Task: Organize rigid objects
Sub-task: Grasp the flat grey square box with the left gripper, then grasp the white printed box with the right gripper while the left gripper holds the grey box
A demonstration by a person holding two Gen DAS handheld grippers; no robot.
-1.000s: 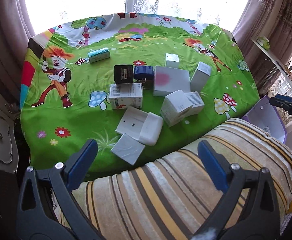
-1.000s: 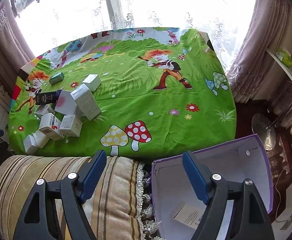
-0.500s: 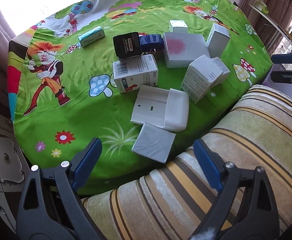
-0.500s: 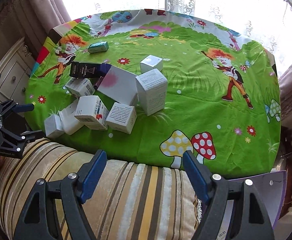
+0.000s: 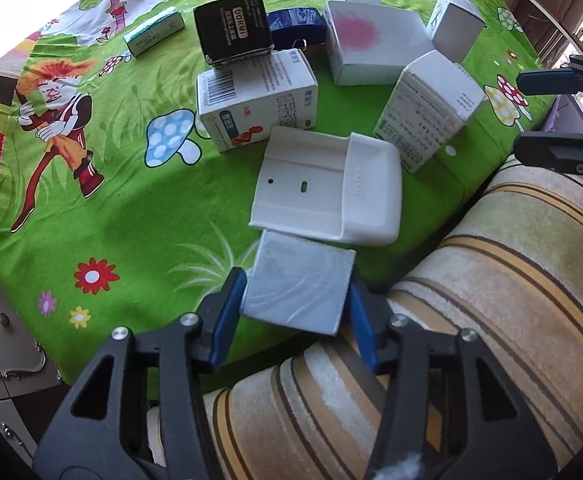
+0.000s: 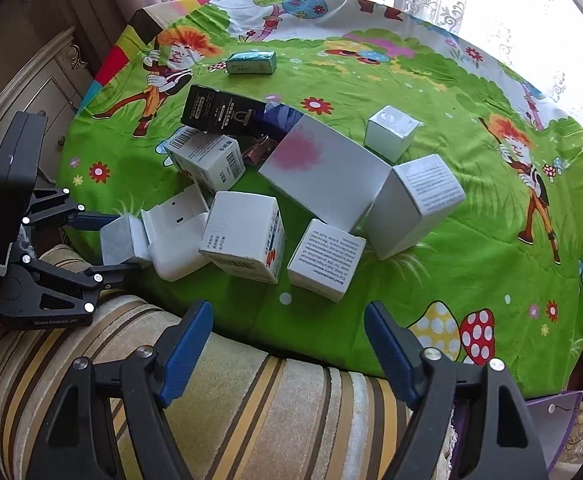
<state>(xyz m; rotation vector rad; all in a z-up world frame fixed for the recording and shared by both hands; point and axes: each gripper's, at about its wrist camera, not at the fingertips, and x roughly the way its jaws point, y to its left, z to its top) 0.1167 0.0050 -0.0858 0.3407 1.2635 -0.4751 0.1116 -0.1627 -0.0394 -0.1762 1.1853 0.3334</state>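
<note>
Boxes lie in a loose cluster on the green cartoon cloth [image 5: 103, 208] that covers the tabletop. Nearest the striped cushion [image 5: 491, 280] sits a small grey box [image 5: 297, 280], at the cloth's near edge. The left gripper [image 5: 297, 300] has its blue fingers [image 5: 227, 312] on either side of this box; they have just been closing and now press its two sides. In the right wrist view the same box [image 6: 117, 240] shows between the left gripper's [image 6: 111, 242] fingers.

Touching the grey box on its far side is a white tray [image 5: 327, 196], lying flat. Beyond it stand a barcode box [image 5: 257, 100] and a printed white box [image 5: 427, 108]. Behind those are a black box [image 5: 233, 28] leaning on the barcode box, a blue box [image 5: 297, 24], a large white box with a pink blot [image 5: 375, 46] and two smaller white boxes [image 5: 457, 24]. A teal box [image 5: 153, 36] lies apart, further back to the left.

The right gripper [image 6: 287, 344] hangs over the cushion's edge, its fingers [image 6: 183, 344] wide apart with nothing between them, near a white text box [image 6: 325, 258].
</note>
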